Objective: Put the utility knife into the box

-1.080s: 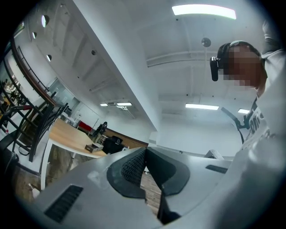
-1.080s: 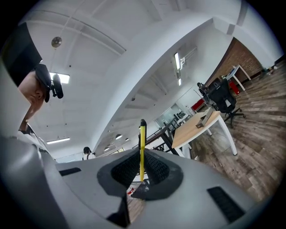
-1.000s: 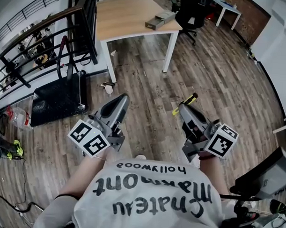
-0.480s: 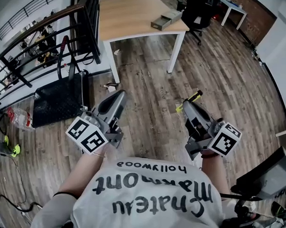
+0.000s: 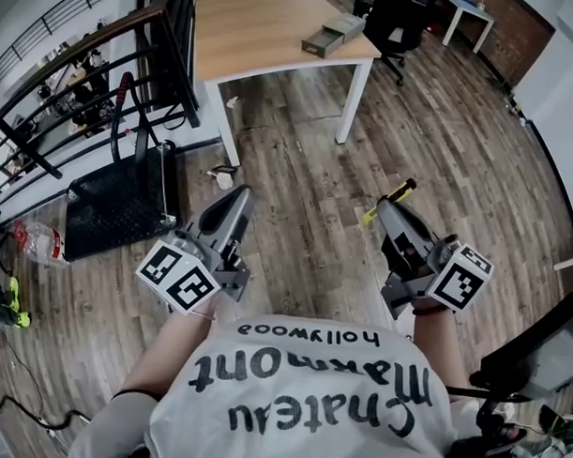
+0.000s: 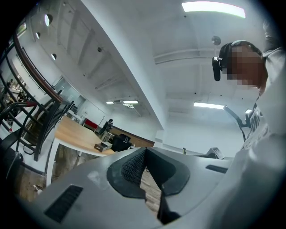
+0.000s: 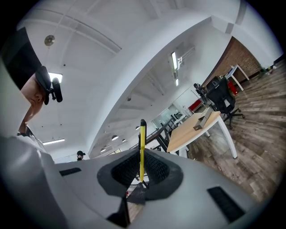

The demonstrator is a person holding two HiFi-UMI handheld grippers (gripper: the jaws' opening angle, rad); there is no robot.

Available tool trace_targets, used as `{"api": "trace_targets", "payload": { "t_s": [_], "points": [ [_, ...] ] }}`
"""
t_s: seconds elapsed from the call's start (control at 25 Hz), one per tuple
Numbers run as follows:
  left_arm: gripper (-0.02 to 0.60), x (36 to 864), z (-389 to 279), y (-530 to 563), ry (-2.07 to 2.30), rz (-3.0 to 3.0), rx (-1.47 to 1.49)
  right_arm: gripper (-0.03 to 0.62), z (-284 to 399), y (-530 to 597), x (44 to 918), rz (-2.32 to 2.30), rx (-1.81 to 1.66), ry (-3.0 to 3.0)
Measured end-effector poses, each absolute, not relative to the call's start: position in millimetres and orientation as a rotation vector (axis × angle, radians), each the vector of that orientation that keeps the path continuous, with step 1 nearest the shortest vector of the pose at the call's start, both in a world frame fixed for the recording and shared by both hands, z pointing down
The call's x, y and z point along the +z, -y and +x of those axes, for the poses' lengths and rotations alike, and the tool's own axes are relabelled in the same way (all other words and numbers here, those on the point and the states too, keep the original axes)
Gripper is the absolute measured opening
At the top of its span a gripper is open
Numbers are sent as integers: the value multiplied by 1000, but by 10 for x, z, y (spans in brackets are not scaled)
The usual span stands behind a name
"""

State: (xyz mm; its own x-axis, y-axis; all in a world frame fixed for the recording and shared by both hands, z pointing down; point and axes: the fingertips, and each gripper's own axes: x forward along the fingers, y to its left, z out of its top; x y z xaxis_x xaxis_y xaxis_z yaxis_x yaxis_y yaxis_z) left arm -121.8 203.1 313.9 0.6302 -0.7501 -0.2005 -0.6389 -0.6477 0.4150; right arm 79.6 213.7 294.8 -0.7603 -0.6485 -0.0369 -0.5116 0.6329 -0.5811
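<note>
Looking steeply down, the head view showed the right gripper (image 5: 388,210) right of centre. Its smooth grey jaws were clamped on the utility knife (image 5: 393,195), whose yellow-and-black end stuck out past the jaw tips toward the upper right. The left gripper (image 5: 239,199) sat left of centre over the wood-plank floor (image 5: 298,158), its rounded grey jaws together. The box (image 5: 333,35), small, flat and greyish, lay on the pale wooden table (image 5: 265,25) with white legs at the top of the frame, well apart from the knife. A black office chair (image 5: 395,21) stood just right of the table, and a dark metal railing (image 5: 76,85) crossed the upper left. A white shirt (image 5: 299,402) with black lettering filled the bottom.

From the left gripper view, the jaws met at their tips with nothing between them. One dark pad showed a fine ribbed texture, and a wedge of floor lay below the tips. The table and box appeared small at middle left.

From the right gripper view, the knife stood upright at centre as a thin yellow strip with a black tip. It was pinched between the dark ribbed pads and rose above them. The table and box lay far off at middle right.
</note>
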Motion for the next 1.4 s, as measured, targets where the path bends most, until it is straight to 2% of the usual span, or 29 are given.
{"api": "trace_targets", "payload": {
  "t_s": [0.64, 1.4],
  "points": [
    [6, 3161, -1347, -1601, 1151, 2534, -538, 32, 545, -1701, 2977, -909, -829, -2648],
    [6, 3353, -1274, -1412, 1154, 2501, -522, 32, 552, -1496, 3065, -909, -866, -2665]
  ]
}}
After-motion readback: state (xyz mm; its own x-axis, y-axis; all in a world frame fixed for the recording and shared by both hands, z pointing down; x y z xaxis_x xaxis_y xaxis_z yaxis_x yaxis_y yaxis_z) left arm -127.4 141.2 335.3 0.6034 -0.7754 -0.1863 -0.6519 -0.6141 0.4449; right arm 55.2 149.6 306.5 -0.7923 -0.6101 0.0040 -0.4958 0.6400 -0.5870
